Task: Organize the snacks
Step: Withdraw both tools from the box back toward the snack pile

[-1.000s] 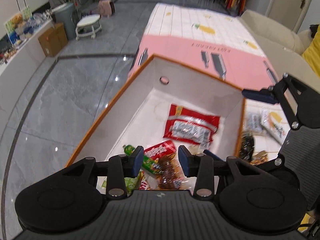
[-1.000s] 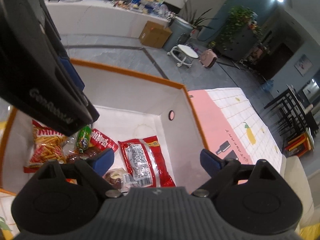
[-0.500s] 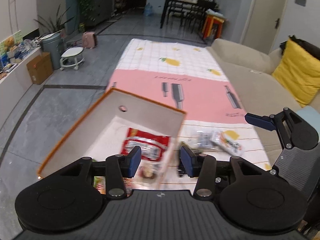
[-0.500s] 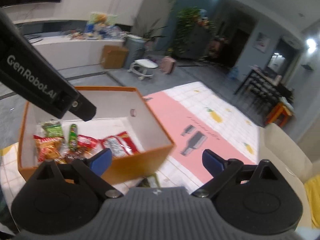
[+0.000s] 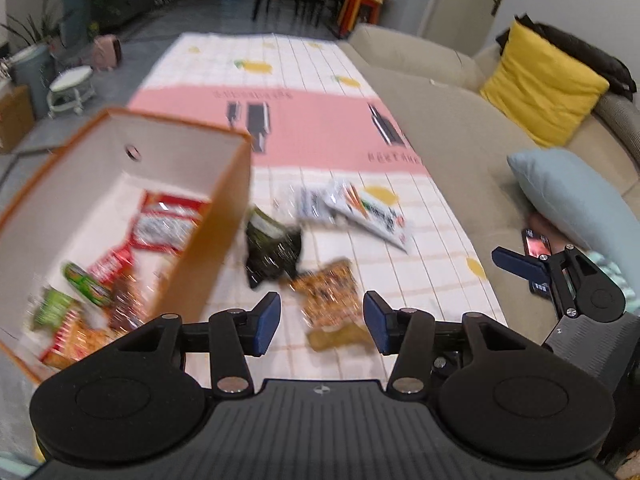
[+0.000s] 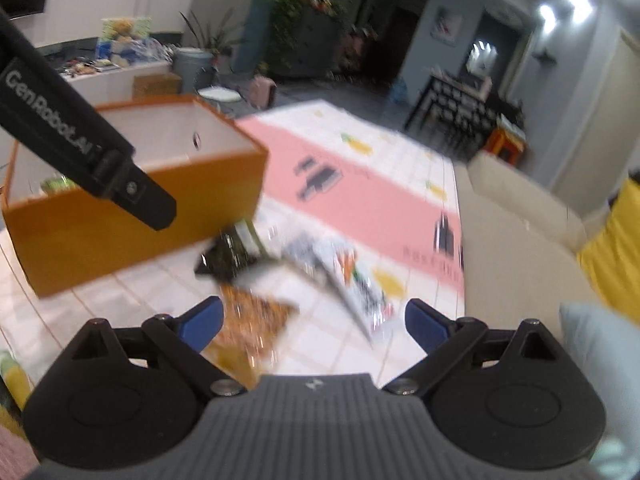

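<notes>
An orange box (image 5: pixel 216 236) with a white inside stands on the table's left and holds several snack packs (image 5: pixel 164 224). It also shows in the right wrist view (image 6: pixel 132 216). Loose on the cloth lie a dark green pack (image 5: pixel 270 252), an orange-brown pack (image 5: pixel 330 300) and white packs (image 5: pixel 360 208). My left gripper (image 5: pixel 322 322) is open and empty just above the orange-brown pack. My right gripper (image 6: pixel 314 322) is open and empty above the orange-brown pack (image 6: pixel 252 320) and the white packs (image 6: pixel 352 280).
The table wears a pink and white checked cloth (image 5: pixel 320 124). A beige sofa (image 5: pixel 460 128) with a yellow cushion (image 5: pixel 544 84) and a light blue cushion (image 5: pixel 576 200) runs along the right. A phone (image 5: pixel 538 248) lies on the sofa.
Both grippers have drawn back from over the box and swung right, toward the loose packs on the cloth. Both stay open and empty.
</notes>
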Demonstrator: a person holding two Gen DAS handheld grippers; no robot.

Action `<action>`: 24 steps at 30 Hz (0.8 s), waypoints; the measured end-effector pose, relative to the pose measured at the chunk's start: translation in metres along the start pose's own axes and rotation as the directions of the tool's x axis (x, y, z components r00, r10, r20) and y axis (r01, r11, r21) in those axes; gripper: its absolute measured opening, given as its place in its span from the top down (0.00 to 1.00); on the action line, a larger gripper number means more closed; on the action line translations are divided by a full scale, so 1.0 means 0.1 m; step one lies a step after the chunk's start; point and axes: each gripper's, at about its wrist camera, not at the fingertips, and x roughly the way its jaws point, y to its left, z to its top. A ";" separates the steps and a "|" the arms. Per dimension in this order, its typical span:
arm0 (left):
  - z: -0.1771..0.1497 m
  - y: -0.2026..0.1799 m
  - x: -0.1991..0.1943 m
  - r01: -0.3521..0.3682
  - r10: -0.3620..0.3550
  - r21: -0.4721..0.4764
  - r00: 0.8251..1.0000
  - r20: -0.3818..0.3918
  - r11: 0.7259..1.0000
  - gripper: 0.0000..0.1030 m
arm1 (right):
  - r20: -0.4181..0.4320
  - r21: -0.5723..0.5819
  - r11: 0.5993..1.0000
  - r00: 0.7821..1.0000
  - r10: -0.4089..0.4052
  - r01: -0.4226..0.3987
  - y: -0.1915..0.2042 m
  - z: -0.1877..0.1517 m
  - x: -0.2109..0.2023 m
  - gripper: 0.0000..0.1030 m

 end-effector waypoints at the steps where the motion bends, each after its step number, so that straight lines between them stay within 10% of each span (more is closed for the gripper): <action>1: -0.03 -0.02 0.06 0.002 -0.002 -0.002 1.000 -0.012 1.000 0.45 | -0.016 0.015 1.000 1.000 -0.007 0.007 -0.02 -0.06 0.03 0.08; 17: -0.17 0.09 0.73 -0.016 0.011 -0.061 0.996 -0.092 0.998 0.44 | -0.119 0.026 1.000 0.993 -0.012 0.016 -0.05 -0.33 0.56 0.12; 24: -0.18 0.22 0.81 -0.145 0.137 -0.059 0.983 -0.121 0.988 0.44 | -0.141 0.189 0.981 0.988 0.069 -0.042 -0.07 -0.22 0.76 0.12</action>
